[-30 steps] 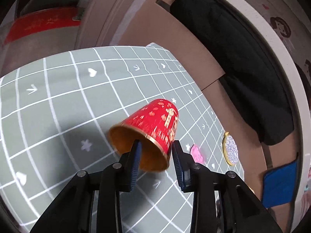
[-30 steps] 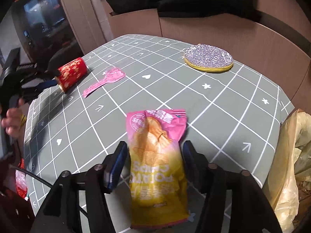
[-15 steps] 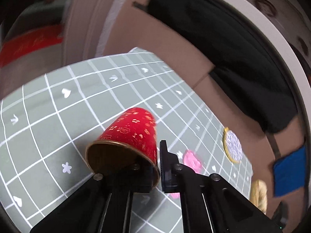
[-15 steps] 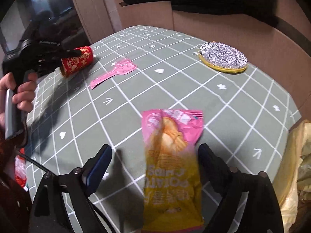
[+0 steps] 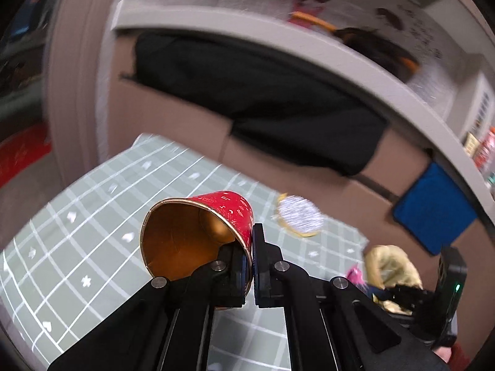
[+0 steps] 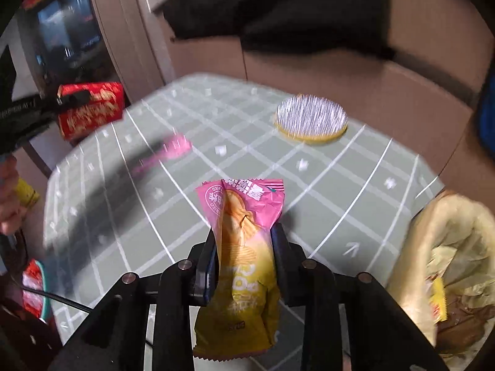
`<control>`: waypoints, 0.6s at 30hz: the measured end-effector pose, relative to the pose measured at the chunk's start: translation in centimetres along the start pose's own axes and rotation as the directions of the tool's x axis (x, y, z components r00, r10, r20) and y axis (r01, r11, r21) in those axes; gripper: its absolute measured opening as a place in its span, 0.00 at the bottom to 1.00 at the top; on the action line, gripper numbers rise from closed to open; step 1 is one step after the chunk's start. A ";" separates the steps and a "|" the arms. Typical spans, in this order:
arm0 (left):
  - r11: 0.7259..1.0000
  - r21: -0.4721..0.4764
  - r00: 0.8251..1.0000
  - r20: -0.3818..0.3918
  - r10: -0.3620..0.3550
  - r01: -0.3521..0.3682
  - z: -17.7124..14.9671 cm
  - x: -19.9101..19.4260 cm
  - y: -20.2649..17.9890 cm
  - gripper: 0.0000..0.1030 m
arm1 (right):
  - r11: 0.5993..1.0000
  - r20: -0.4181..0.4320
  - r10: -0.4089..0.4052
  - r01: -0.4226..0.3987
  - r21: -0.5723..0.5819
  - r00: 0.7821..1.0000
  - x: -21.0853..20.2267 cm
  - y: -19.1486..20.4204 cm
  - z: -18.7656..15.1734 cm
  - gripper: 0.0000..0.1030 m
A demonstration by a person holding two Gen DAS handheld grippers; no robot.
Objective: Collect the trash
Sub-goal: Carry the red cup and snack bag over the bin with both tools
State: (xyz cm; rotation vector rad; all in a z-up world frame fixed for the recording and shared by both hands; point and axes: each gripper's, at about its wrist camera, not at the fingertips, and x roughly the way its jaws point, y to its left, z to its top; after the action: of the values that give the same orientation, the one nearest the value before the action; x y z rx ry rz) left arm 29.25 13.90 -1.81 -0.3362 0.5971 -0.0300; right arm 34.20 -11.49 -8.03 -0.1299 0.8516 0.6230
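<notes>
Right wrist: blurred green gridded tablecloth [image 6: 340,167], brown wall [image 6: 309,74]

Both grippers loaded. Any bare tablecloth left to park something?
Yes. Widest bare patch: between the chip bag, the round glitter mat and the table's right edge by the yellow trash bag. Another sits in front of the pink toy, toward the near-left edge. Crowded: the far-left corner, where the red cup hangs.

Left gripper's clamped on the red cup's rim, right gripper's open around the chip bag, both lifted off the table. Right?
Not quite. The right gripper is shut on the chip bag, as the right wrist view shows. The rest holds: the left gripper clamps the red cup by its rim, above the table.
</notes>
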 end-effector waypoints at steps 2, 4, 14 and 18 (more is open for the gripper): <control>0.999 0.047 0.999 0.030 -0.016 0.015 0.8 -1.1 -2.3 0.03 | 1.000 0.059 -0.008 0.008 -0.008 0.998 -2.5 -0.1 1.2 0.28; 0.993 0.110 0.997 0.071 -0.042 0.034 1.8 -2.1 -5.6 0.03 | 1.000 0.106 -0.019 0.020 -0.014 0.994 -4.7 -0.2 2.2 0.28; 0.949 0.296 0.976 0.150 -0.159 0.109 3.0 -4.1 -18.1 0.03 | 0.985 0.336 -0.170 0.164 0.046 0.926 -17.0 -4.9 3.9 0.28; 0.918 0.363 0.966 0.133 -0.222 0.161 2.0 -3.7 -22.8 0.03 | 0.972 0.370 -0.235 0.209 0.110 0.899 -20.2 -7.6 2.7 0.28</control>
State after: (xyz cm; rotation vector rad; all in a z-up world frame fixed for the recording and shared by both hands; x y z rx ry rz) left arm 28.92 -6.54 9.02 -0.0476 0.3752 -0.2917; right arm 30.27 -26.10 7.58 -0.0405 0.4695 0.3841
